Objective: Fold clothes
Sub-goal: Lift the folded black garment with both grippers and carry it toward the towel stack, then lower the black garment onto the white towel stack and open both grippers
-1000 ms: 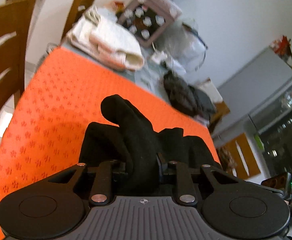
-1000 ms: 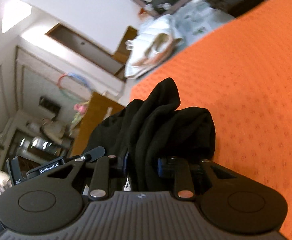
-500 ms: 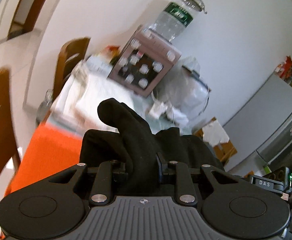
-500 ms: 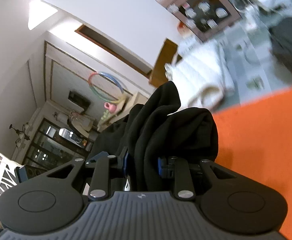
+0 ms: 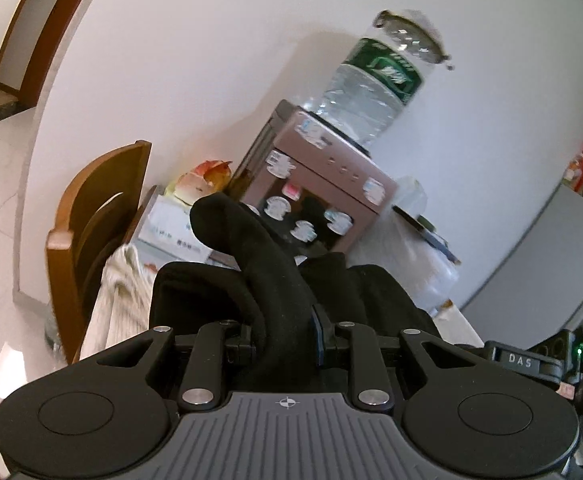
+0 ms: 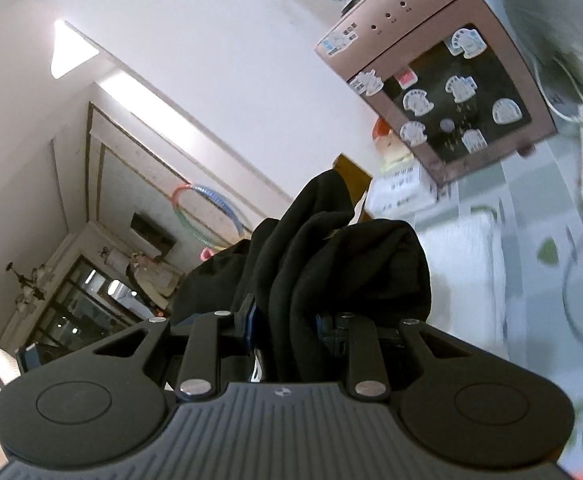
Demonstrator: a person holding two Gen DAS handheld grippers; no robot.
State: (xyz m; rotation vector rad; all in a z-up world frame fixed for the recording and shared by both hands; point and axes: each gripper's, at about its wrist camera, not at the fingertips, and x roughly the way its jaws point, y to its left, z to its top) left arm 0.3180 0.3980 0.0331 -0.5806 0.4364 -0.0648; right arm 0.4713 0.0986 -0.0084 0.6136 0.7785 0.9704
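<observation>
A black garment (image 5: 267, 280) bulges up between the jaws of my left gripper (image 5: 285, 332), which is shut on it; the cloth hides the fingertips. In the right wrist view the same black garment (image 6: 331, 264) is bunched in my right gripper (image 6: 287, 328), also shut on it. Both grippers carry the cloth in the air, facing the far end of the table. The other gripper's body (image 5: 531, 360) shows at the lower right of the left wrist view.
Ahead stands a pink water dispenser (image 5: 319, 188) with stickers and a large bottle (image 5: 375, 84) on top. A cream folded cloth (image 5: 119, 300) lies below at the left, beside a wooden chair (image 5: 91, 216). A pale patterned tablecloth (image 6: 543, 260) spreads at the right.
Both grippers have swept forward with the black garment, off the orange tablecloth toward the water dispenser end. The orange surface has dropped out of view. The grip on the cloth is unchanged.
</observation>
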